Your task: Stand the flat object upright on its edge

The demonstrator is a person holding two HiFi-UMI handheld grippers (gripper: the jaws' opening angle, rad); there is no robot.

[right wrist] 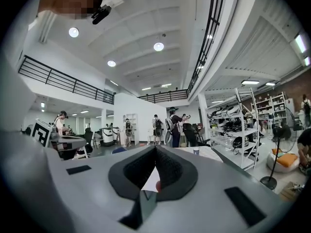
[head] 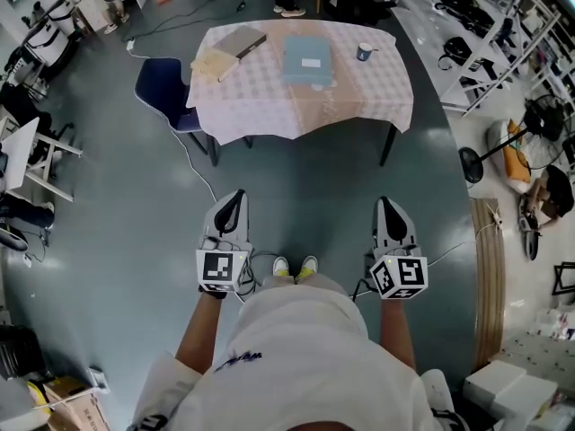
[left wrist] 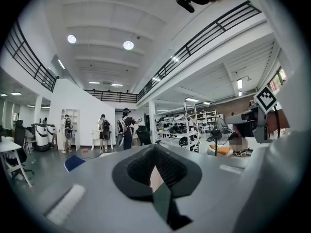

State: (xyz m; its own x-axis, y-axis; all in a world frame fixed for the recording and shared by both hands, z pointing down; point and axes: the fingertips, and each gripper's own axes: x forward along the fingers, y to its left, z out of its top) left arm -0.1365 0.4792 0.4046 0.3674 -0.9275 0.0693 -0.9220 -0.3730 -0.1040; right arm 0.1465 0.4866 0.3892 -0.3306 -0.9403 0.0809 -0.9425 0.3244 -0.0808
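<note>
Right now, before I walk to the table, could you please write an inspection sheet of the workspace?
Surface: table under a checked cloth, ahead across open floor.
Job's things: grey book, tan flat item and light blue flat box, all lying flat.
Clutter: dark cup near the table's right edge.
Grippers: left gripper and right gripper shut, empty, level, short of the table.
Cables: pale cable on the floor beside the blue chair.
Surroundings: shelves and standing fan at right.

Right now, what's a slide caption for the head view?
Person stands short of the clothed table, left gripper and right gripper shut, empty; blue flat object lies untouched.
</note>
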